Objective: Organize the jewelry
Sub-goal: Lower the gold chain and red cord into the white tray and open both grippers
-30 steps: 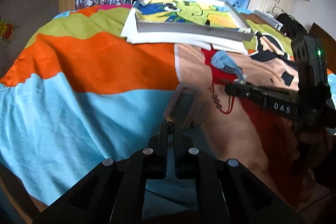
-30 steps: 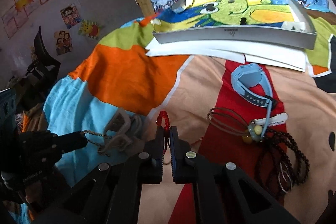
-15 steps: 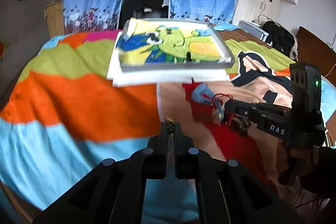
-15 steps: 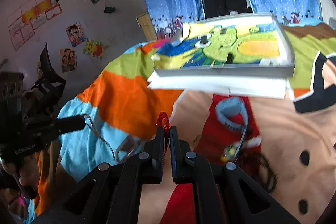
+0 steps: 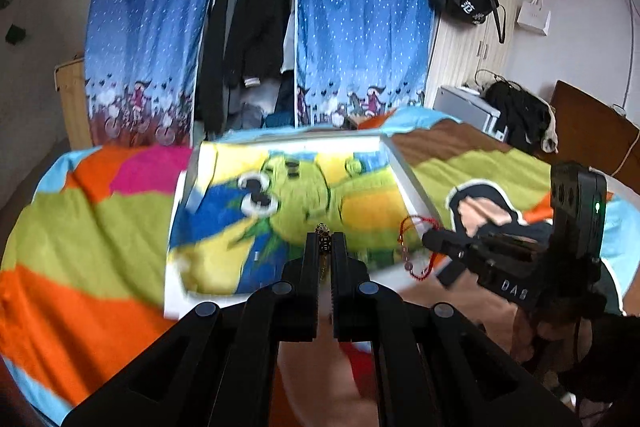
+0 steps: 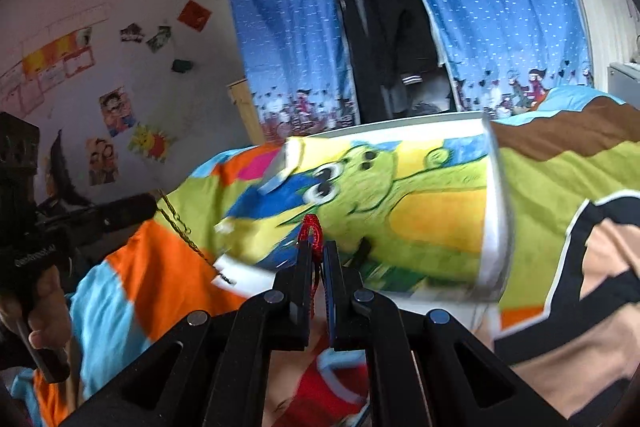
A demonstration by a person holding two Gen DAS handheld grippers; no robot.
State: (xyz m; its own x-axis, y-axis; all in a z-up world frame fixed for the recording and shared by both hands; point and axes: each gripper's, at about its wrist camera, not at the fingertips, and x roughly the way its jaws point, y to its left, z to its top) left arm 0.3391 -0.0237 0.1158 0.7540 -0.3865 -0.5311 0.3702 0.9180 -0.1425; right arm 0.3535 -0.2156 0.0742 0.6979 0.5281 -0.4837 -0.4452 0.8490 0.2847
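Both hand-held grippers have risen off the bed toward the white-rimmed tray [image 5: 404,179] ahead: left hand-held gripper [image 5: 324,247] clenched on a gold chain [image 6: 180,227], right hand-held gripper [image 6: 316,251] grasping a red beaded cord [image 5: 412,247], nearer the tray's right rim.

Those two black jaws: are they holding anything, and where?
Yes. The left gripper pinches a gold chain near its end; the right gripper pinches a red beaded string by its cord loop.

Bed [image 5: 80,227], colourful patchwork cover; white tray [image 5: 404,175] with cartoon-print lining lies on it.
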